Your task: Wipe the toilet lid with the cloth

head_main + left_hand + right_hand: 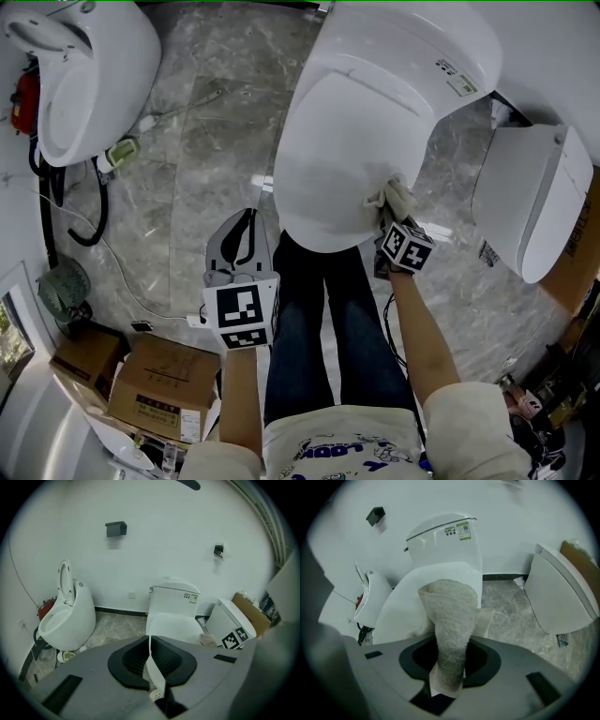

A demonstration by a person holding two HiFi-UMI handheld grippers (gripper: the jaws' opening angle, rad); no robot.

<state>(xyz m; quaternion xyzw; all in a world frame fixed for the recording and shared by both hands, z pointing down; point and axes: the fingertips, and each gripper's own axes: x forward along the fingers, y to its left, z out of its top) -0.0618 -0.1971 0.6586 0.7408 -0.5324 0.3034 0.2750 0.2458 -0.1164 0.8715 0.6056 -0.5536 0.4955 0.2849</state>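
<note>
On the floor (187, 159), the toilet lid (356, 141) sits at centre, with the cloth (397, 195) on its 4 o'clock edge in the right gripper's (390, 214) jaws, the left gripper (246, 225) at 7 o'clock, a second toilet (89, 75) at 10, a third toilet (530, 202) at 3 and cardboard boxes (159, 380) at 8.

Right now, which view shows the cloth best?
The right gripper view: the cloth fills its centre, clamped in the jaws. The head view shows only a small bunch at the lid's edge; the left gripper view, a sliver.
</note>
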